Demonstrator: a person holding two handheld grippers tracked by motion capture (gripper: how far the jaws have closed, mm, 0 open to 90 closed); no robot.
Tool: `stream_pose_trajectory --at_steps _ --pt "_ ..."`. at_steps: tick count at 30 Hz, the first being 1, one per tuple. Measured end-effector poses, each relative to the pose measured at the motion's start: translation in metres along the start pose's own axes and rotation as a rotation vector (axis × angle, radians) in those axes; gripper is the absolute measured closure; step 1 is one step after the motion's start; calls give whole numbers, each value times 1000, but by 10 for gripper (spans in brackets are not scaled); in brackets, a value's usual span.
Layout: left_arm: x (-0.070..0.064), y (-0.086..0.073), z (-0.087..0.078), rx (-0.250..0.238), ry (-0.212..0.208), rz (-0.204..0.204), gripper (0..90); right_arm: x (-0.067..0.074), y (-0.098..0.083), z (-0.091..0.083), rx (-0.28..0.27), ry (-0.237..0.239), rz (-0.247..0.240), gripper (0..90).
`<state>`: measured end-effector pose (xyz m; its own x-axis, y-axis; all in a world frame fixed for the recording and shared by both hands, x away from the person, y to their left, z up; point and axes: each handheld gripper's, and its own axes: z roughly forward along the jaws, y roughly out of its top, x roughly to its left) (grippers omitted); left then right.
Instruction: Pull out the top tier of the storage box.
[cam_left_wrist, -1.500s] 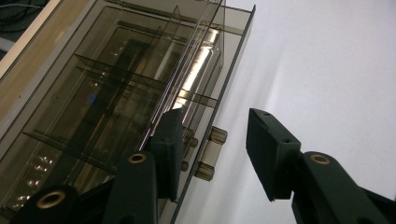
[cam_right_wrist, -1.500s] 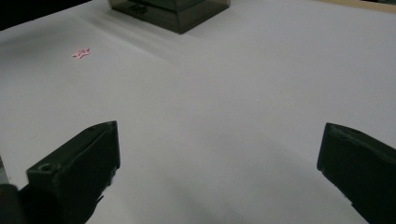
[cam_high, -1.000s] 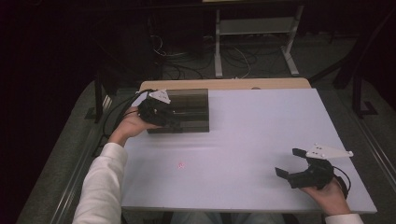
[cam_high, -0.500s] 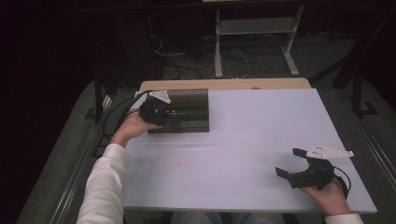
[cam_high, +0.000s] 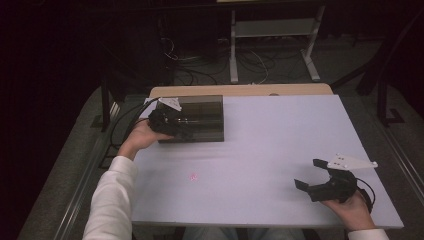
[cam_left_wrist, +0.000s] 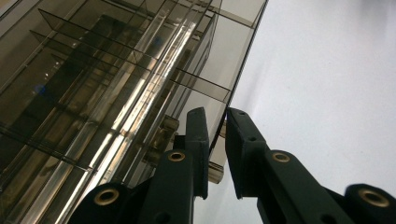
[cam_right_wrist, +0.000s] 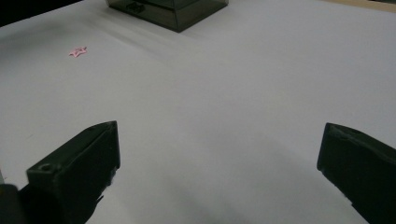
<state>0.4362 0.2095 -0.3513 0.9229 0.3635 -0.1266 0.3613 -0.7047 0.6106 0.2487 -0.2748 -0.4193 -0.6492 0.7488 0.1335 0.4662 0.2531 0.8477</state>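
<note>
I am seated at a white table (cam_high: 280, 150). A smoked, clear plastic box (cam_high: 197, 117) with thin inner dividers sits near the table's far left corner. My left gripper (cam_left_wrist: 216, 140) has just been closing, and its jaws now stand narrow, pinching the thin wall at the box's near left edge. The box looks light, stiff and brittle, with slick walls, so I judge a gentle pinch low on a wall or at a corner safest; a hard squeeze could crack it, and a loose one could let it slip. My left hand (cam_high: 142, 137) reaches forward from a white sleeve (cam_high: 112, 200), wrist turned inward toward the box. My right gripper (cam_high: 314, 177) rests near the table's near right corner, jaws wide and holding nothing, pointing left across the table. A small pink star (cam_high: 193, 176) lies near the near edge.
</note>
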Motion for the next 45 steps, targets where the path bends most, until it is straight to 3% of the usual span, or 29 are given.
stream_pose_trajectory --at_steps 18,45 --pt "-9 -2 0 16 -19 7 793 0 0 0 -2 -5 1 0" --pt "-18 -10 -1 -15 -41 2 802 1 0 0 -3 -1 -1 0"
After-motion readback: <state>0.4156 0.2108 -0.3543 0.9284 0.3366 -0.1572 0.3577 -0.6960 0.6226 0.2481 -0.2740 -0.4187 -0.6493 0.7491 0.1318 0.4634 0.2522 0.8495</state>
